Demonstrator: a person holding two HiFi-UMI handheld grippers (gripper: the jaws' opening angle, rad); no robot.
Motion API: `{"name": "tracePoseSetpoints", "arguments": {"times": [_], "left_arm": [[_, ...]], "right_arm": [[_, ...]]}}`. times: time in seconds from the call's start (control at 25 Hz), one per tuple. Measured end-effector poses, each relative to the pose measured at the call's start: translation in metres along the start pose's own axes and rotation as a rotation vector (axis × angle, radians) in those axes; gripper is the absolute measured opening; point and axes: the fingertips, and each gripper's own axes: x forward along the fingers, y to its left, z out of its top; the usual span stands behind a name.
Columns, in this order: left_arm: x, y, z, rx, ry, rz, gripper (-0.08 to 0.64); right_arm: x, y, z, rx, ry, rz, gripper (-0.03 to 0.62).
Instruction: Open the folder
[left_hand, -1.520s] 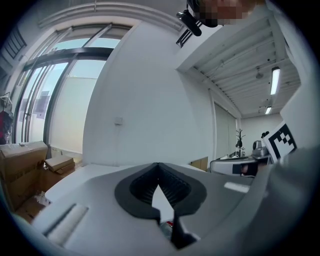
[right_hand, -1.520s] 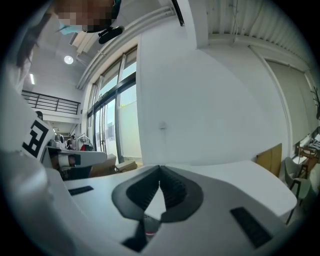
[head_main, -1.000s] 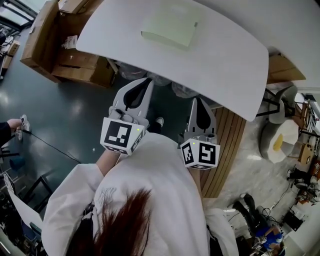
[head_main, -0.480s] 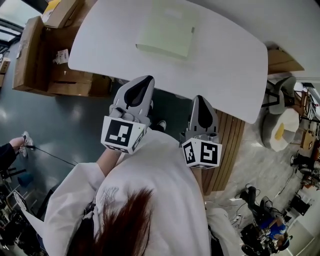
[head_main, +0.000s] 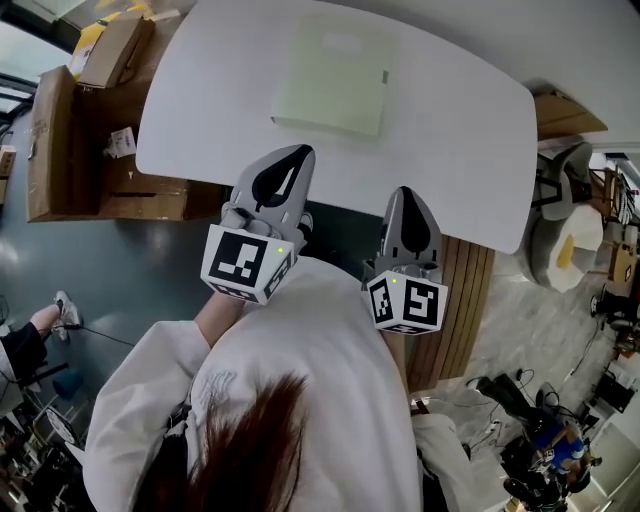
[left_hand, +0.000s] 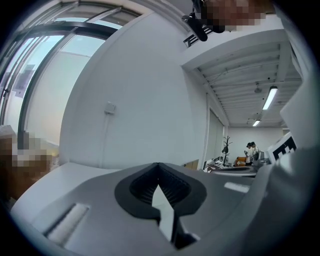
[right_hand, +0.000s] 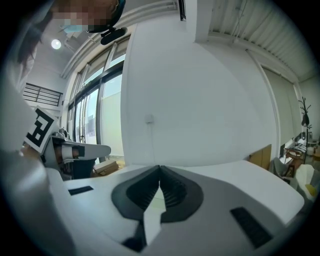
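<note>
A pale green folder (head_main: 330, 78) lies shut and flat on the white table (head_main: 460, 120), toward its far side. Both grippers are held side by side at the table's near edge, well short of the folder. My left gripper (head_main: 293, 153) points over the edge, with its jaws shut and nothing between them. My right gripper (head_main: 405, 192) reaches the edge to the right, also shut and empty. In the left gripper view the left gripper (left_hand: 159, 165) has its dark pads meeting at the tip. The right gripper view shows the right gripper (right_hand: 159, 168) in the same state.
Cardboard boxes (head_main: 75, 130) stand on the dark floor left of the table. A wooden slatted strip (head_main: 455, 300) and a pale round seat (head_main: 560, 255) lie to the right. A person's foot (head_main: 62, 305) shows at far left.
Both grippers have moved forward from over the floor to the table's near edge. The table and folder now sit closer and lower in the head view.
</note>
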Motion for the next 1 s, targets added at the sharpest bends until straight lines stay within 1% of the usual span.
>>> {"name": "tracePoseSetpoints", "arguments": {"times": [0.2, 0.6, 0.76, 1.0], "left_arm": [[0.006, 0.008, -0.003, -0.050, 0.011, -0.012, 0.008], [0.014, 0.013, -0.008, -0.059, 0.027, 0.023, 0.008], [0.024, 0.013, -0.004, -0.054, 0.024, 0.051, 0.008], [0.051, 0.018, 0.006, -0.058, 0.017, 0.107, 0.008]], "right_arm": [[0.009, 0.003, -0.005, 0.002, 0.023, -0.006, 0.008], [0.027, 0.006, -0.008, 0.011, 0.034, 0.043, 0.008], [0.039, -0.001, -0.004, 0.010, 0.037, 0.078, 0.008], [0.065, -0.026, 0.008, 0.007, 0.040, 0.116, 0.008]]}}
